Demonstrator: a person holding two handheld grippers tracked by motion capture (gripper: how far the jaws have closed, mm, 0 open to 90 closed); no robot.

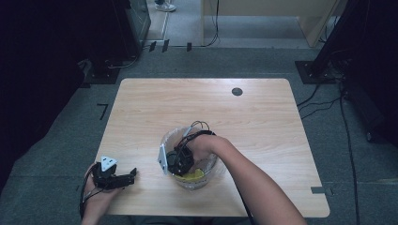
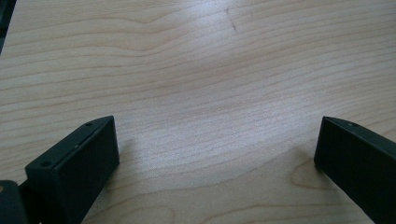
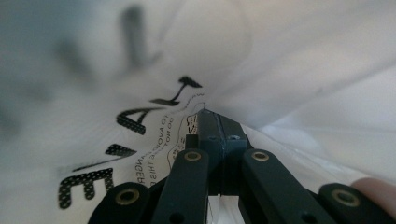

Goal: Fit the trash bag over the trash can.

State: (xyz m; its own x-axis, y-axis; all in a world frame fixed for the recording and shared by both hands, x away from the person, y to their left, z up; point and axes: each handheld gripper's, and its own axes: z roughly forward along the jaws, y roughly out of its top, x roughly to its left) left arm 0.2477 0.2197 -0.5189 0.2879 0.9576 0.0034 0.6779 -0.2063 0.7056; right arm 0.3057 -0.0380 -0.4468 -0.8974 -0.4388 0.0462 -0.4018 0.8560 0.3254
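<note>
A clear round tub [image 1: 168, 137] stands on the wooden table [image 1: 197, 103] near its front edge, with something yellow [image 1: 195, 176] at its bottom. My right gripper [image 1: 183, 165] reaches down into the tub. In the right gripper view its jaws [image 3: 217, 120] are shut together, and their tips lie against white plastic film with black print [image 3: 126, 119]. Whether any film is pinched between them I cannot tell. My left gripper [image 1: 133, 174] rests at the table's front left. Its jaws [image 2: 217, 144] stand wide open over bare wood.
A small dark round hole [image 1: 237, 91] sits near the table's far right corner. Cables [image 1: 324, 101] run over the grey floor to the right, and dark stands [image 1: 117, 37] rise beyond the far edge.
</note>
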